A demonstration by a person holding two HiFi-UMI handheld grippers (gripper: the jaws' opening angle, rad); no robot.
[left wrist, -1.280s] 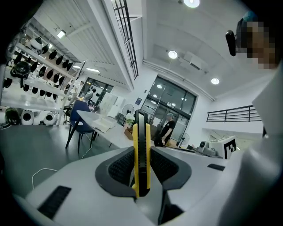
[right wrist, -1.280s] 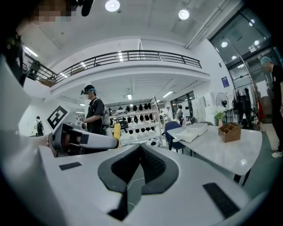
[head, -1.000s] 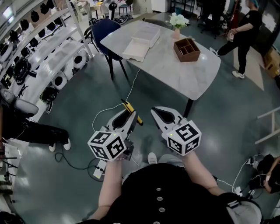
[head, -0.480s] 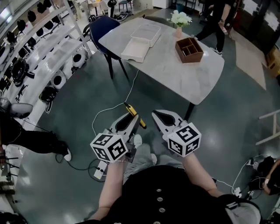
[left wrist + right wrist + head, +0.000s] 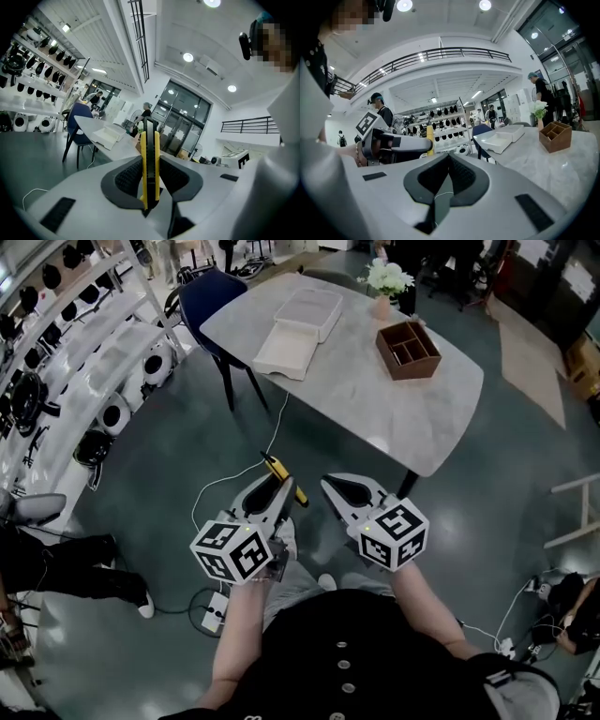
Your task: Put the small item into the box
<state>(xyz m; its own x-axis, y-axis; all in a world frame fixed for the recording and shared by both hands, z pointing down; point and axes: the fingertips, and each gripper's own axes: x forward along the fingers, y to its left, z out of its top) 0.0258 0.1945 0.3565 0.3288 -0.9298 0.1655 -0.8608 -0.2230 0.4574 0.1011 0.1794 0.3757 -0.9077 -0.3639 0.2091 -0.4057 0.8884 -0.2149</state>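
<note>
Small item (image 5: 275, 466), a slim yellow-black bar, is pinched edge-on between the left gripper (image 5: 270, 488) pads, its tip poking past them. Right gripper (image 5: 348, 490) jaws are pressed together with nothing in them. Both are over the floor, short of the table (image 5: 375, 409). Wooden box (image 5: 408, 350) sits on the tabletop, white tray (image 5: 298, 322) well apart from it

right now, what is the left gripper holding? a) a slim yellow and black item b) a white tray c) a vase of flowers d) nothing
a: the left gripper is closed on the slim yellow and black item, which stands upright between its pads.
</note>
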